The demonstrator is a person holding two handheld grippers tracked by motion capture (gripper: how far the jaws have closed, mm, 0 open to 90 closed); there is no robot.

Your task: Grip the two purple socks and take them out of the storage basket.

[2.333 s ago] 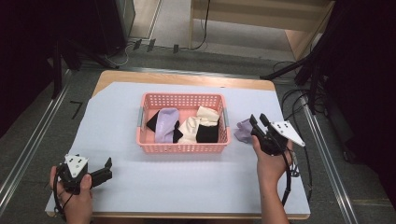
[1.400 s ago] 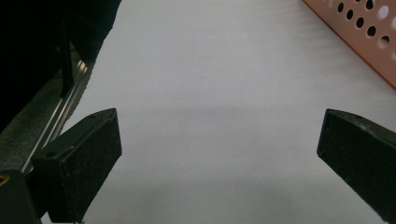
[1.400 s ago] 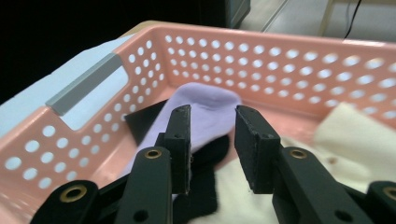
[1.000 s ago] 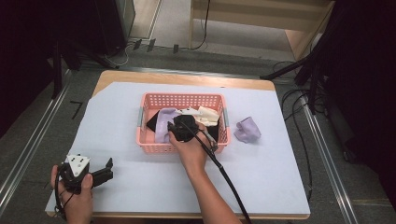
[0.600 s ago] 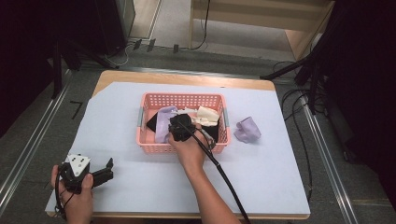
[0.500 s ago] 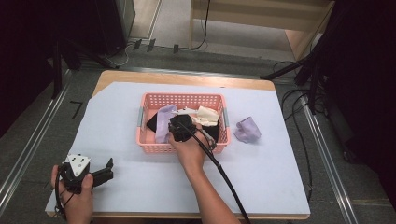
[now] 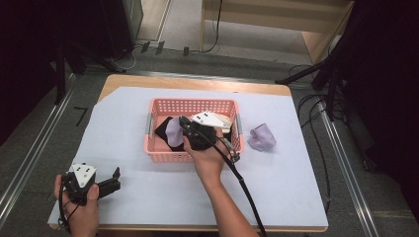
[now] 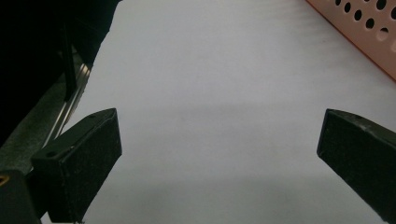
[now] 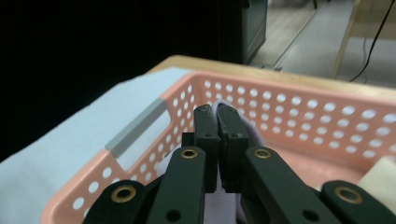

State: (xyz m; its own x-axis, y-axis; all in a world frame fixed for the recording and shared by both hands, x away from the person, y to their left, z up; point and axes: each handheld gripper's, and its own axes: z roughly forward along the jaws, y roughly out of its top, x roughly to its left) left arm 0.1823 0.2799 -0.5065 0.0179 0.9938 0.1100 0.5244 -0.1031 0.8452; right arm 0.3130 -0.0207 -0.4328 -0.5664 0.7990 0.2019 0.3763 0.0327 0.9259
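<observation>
High view: pink basket [image 7: 158, 153] sits at frame centre on a pale sheet [image 7: 296, 177] over the table. R gripper [image 7: 184, 124] reaches into the basket from below-centre, hand [image 7: 207, 160] over the near rim, cable trailing to the bottom edge. Its jaws are pinched together on a lilac cloth [image 7: 174, 133], which lies in the basket's left half over a black cloth [image 7: 162, 127]. Cream cloth [image 7: 228, 121] at the basket's right end. A second lilac piece [image 7: 262, 137] lies on the sheet just right of the basket, apart from it.

R gripper view: jaws nearly touching, thin fold of lilac cloth [image 9: 250, 130] between the tips, basket wall [image 9: 299, 116] behind.

L gripper [image 7: 116, 178] at lower left of high view, held in the hand [image 7: 84, 212], well apart from the basket. L gripper view: jaws spread wide over bare sheet [image 8: 210, 93], nothing between; basket corner [image 8: 369, 32] upper right.
</observation>
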